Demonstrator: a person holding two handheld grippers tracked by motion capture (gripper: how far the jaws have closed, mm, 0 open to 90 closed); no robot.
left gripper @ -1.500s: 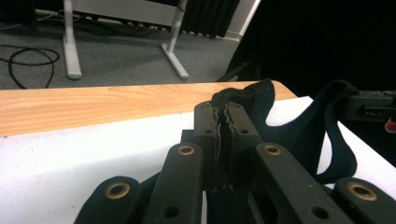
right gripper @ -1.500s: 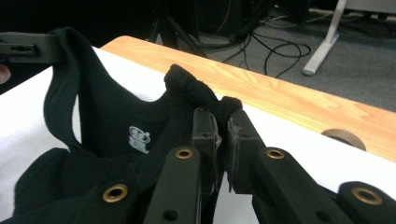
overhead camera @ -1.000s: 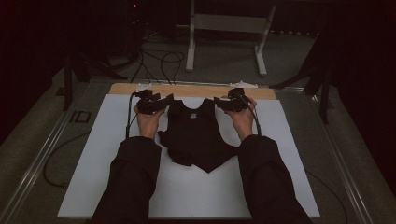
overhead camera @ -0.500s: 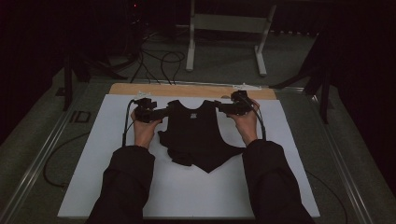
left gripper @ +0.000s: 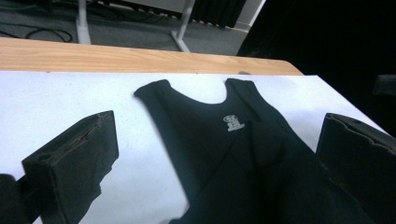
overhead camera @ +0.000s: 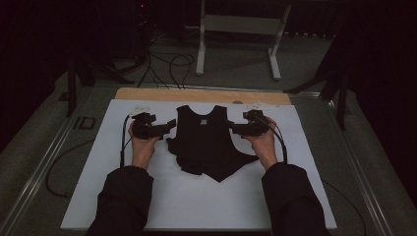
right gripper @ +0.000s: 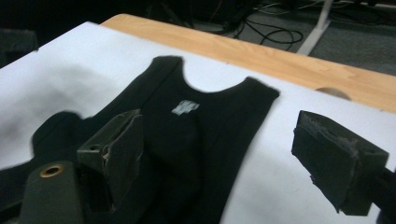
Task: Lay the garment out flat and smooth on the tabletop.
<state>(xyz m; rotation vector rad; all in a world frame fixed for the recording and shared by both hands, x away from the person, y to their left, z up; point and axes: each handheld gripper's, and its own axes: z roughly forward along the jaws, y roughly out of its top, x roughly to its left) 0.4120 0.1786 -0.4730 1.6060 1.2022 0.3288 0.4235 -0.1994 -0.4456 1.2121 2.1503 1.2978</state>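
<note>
On the white table top (overhead camera: pixel 98 187), the left gripper (overhead camera: pixel 167 125) sits just left of the black vest (overhead camera: pixel 209 142), jaws just opened wide, holding nothing. The vest lies flat at centre. Just right, the right gripper (overhead camera: pixel 235 129) gapes empty too.

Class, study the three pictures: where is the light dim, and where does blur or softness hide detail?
High view: the room around is dark, the white board is lit, and the black vest shows little detail. Left gripper view: the near hem of the vest is soft, its logo sharper. Right gripper view: the vest edges smear, and a grey shadow lies on the board.
</note>
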